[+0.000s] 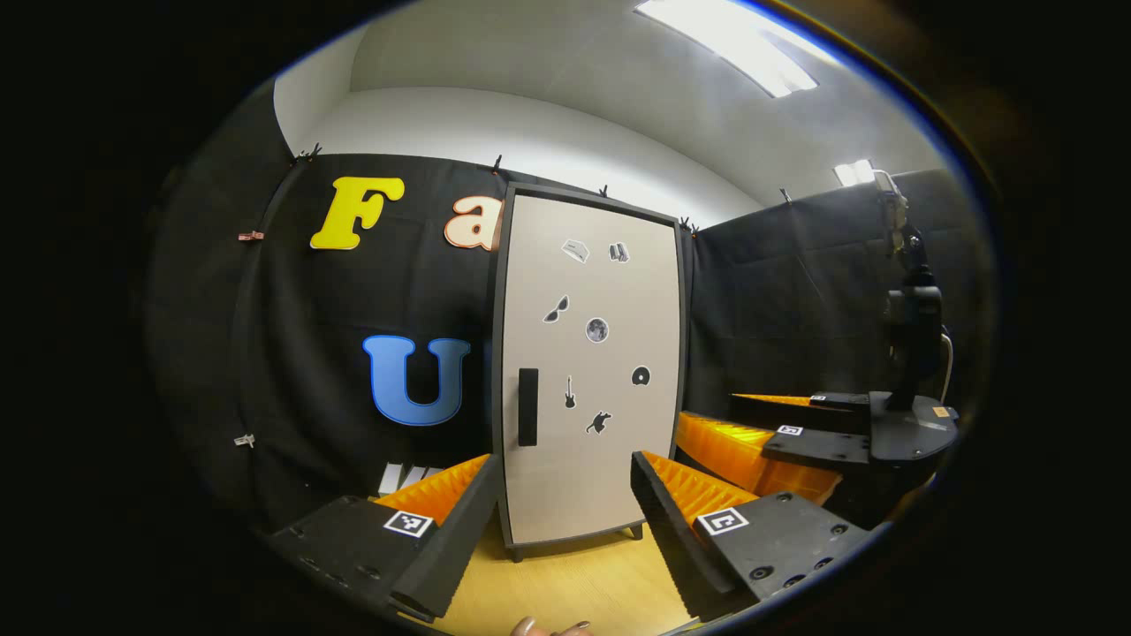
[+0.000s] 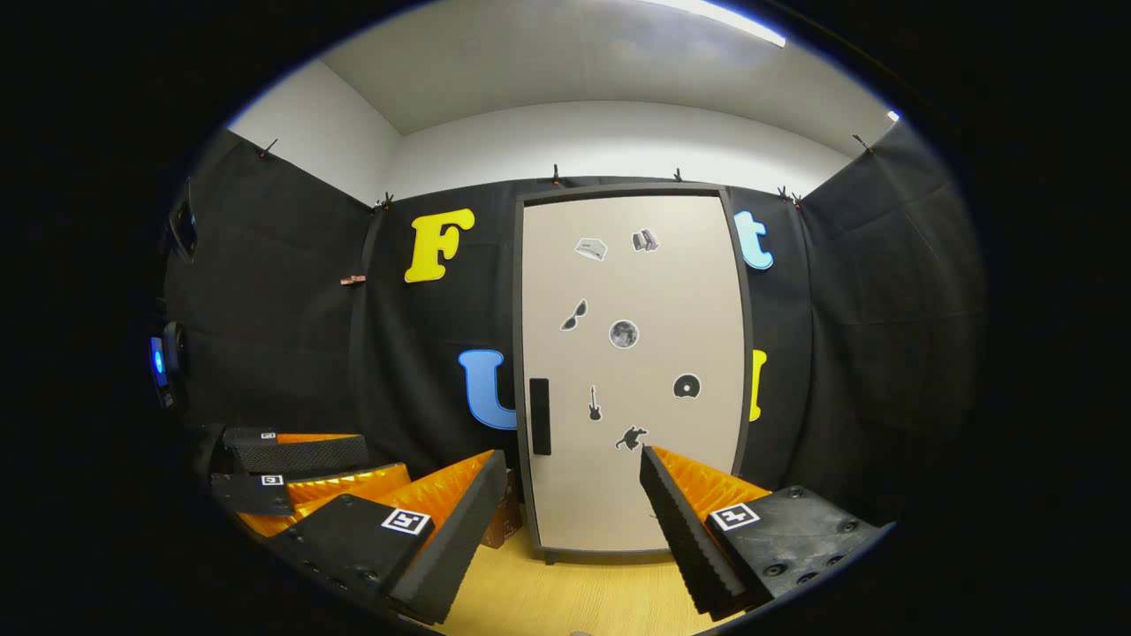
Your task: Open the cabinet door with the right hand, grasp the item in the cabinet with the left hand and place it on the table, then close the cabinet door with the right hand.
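Observation:
The cabinet (image 1: 592,353) stands upright on the wooden table (image 1: 565,592), its pale door shut and dotted with small stickers. A black handle (image 1: 527,406) sits low on the door's left side. Whatever is inside is hidden behind the door. My left gripper (image 1: 565,464) is open, a short way in front of the door with nothing between its fingers. In the right gripper view the cabinet (image 2: 632,371) and its handle (image 2: 540,415) face me. My right gripper (image 2: 573,459) is open too, level with the door's lower half and apart from it.
The right gripper (image 1: 786,437) shows at the right of the left gripper view, below a camera stand (image 1: 914,336). The left gripper (image 2: 292,473) shows at the left of the right gripper view. A small brown object (image 2: 504,517) lies by the cabinet's left foot. Fingertips of a hand (image 1: 552,627) show at the bottom.

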A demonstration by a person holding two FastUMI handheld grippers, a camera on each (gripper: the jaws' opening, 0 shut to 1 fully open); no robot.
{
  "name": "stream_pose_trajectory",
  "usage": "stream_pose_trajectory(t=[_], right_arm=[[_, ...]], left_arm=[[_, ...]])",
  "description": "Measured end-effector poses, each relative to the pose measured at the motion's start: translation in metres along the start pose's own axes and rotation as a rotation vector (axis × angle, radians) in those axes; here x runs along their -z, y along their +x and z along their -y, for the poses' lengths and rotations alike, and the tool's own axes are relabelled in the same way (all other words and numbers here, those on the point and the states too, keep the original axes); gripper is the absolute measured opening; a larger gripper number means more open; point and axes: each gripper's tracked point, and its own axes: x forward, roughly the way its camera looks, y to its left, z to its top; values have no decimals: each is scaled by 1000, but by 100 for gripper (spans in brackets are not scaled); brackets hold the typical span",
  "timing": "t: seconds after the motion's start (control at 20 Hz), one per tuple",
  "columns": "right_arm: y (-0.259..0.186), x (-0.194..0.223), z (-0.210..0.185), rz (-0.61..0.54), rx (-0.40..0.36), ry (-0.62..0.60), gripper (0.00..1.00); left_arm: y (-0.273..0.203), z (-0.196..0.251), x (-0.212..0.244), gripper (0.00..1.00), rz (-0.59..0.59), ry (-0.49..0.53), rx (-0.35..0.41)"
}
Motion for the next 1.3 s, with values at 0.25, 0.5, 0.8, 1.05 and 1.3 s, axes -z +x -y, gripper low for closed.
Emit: stream_pose_trajectory(t=[0.25,0.5,0.8,1.05,1.3], right_arm=[[44,13,-7,-17,-50,7,99],[99,28,-14,-33,-98,0,99],[158,50,-23,-61,-126,25,98],[195,61,-31,-62,-131,27,98],[229,72,-39,-54,-113,19,89]], left_arm=[[8,-8,4,93,-7,-26,-42],[31,-16,9,93,-9,-45,-74],[41,-29,16,93,-22,-51,-132],[39,-37,22,94,-35,-94,-161],[37,-51,23,94,-31,-117,-200]])
